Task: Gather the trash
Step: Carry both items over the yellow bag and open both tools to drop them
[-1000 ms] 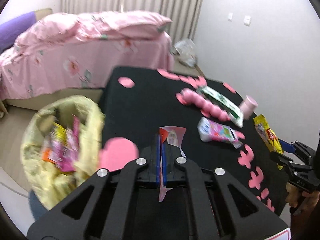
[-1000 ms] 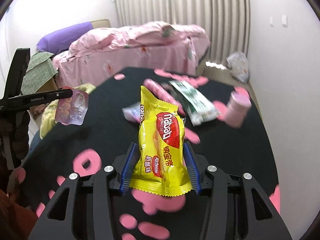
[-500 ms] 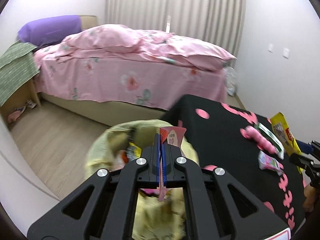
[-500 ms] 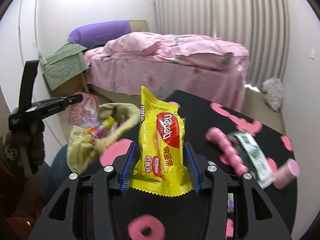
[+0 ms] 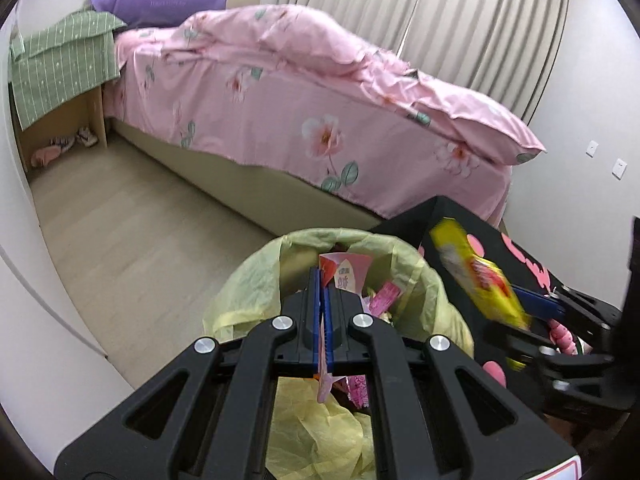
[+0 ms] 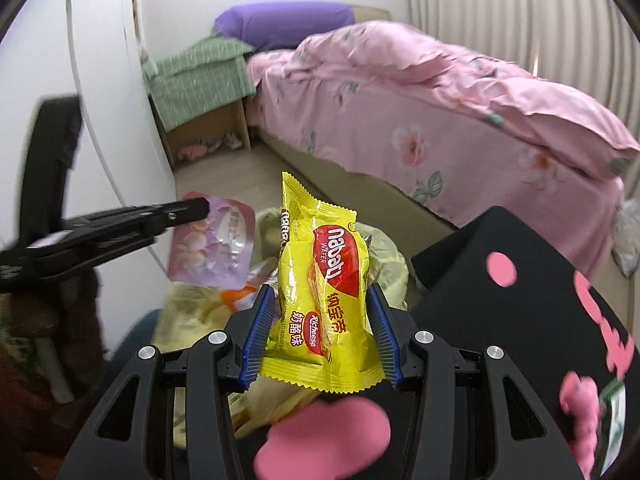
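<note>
Between the left gripper (image 5: 323, 292) jaws, a flat pink wrapper (image 5: 347, 273) is pinched above the trash bag (image 5: 256, 280).
Right gripper (image 6: 322, 326) jaws squeeze a yellow wafer pack (image 6: 320, 280) (near the bag rim); released early, it could drop outside.

Bin bag (image 5: 256, 276) beside table (image 5: 448, 216), bed (image 5: 320, 128) behind, wrappers (image 5: 384, 296) inside the bag.

Left gripper (image 5: 323, 300) pinched fully closed, tilted downward. Right gripper (image 6: 320, 336) also angled down, jaws held apart, pads pressing both sides of its load.
</note>
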